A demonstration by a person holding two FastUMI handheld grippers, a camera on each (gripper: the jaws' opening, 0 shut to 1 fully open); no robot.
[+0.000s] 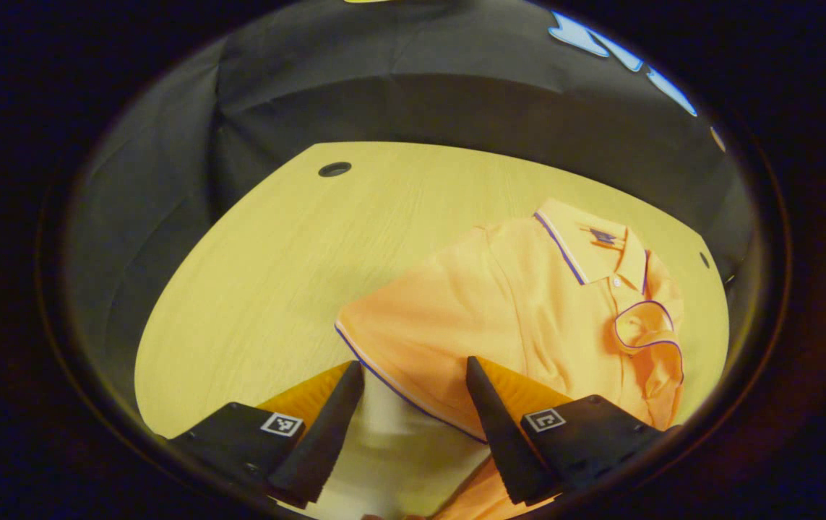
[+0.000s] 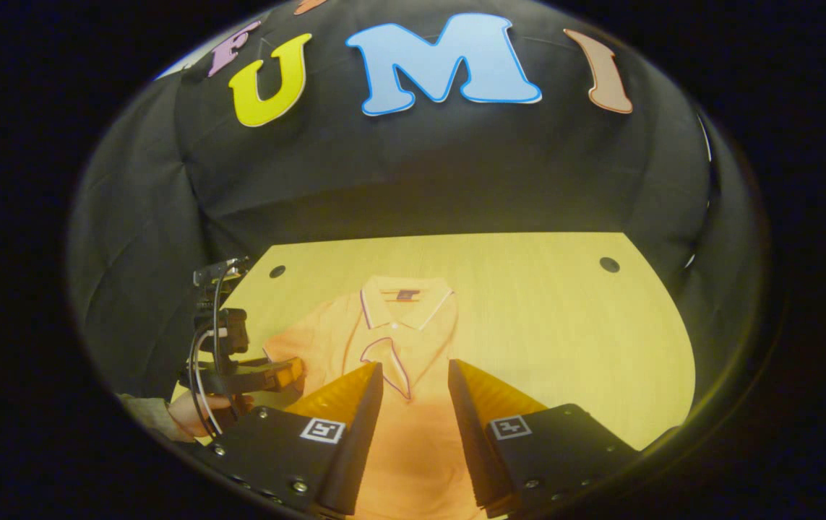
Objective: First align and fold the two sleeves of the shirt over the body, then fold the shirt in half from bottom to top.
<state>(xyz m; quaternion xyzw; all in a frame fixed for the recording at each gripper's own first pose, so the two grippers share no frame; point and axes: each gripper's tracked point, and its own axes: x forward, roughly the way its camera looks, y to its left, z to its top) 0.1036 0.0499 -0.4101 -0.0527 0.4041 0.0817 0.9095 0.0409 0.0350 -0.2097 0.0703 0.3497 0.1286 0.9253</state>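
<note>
Shirt flat on table, one sleeve folded over body. Left gripper fingers wide, empty, over unfolded sleeve; pinch hem corner, lay straight. Right gripper parted, empty.

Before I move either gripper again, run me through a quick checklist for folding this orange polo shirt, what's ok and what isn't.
1. Shirt lying on the table, collar away from you: ok.
2. One sleeve folded over the body: ok.
3. Other sleeve folded in: not ok, it lies spread out on the table.
4. Left gripper open, its fingers straddling that sleeve's hem: ok.
5. Right gripper open above the shirt body, holding nothing: ok.
6. Bottom-to-top fold: not ok, not yet done.
</note>
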